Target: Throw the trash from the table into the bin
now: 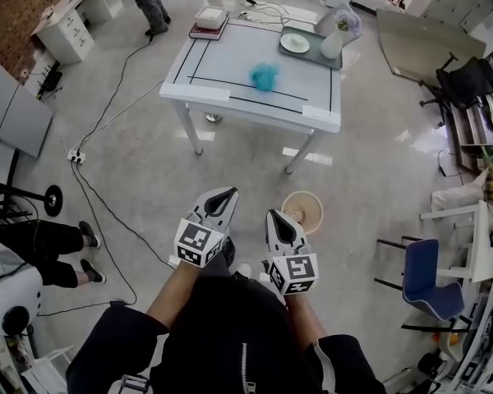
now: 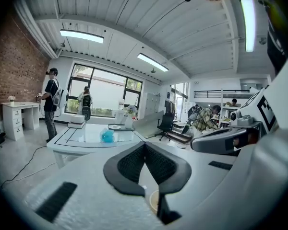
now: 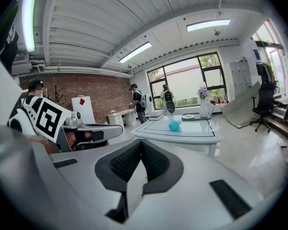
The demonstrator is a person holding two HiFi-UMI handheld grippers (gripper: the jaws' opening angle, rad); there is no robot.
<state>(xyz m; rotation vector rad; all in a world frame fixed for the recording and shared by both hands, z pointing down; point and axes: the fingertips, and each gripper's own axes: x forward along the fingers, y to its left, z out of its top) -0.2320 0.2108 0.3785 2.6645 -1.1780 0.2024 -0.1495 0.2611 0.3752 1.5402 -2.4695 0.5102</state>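
- Crumpled blue trash [image 1: 264, 75] sits mid-surface on the white glass-topped table [image 1: 230, 64].
- Our left gripper [image 1: 228, 194] and right gripper [image 1: 273, 217] are closed, empty.
- We judge the approach step is in hand; next, reach and open.

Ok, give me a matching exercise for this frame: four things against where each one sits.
Things:
1. blue trash
2. bin
3. white plate
4. blue chair

Places:
A. on the floor beside the right gripper
B. mid-table
C. on the tray at the table's far corner
D. far right in the head view

Pairs: 1-B, 2-A, 3-C, 4-D
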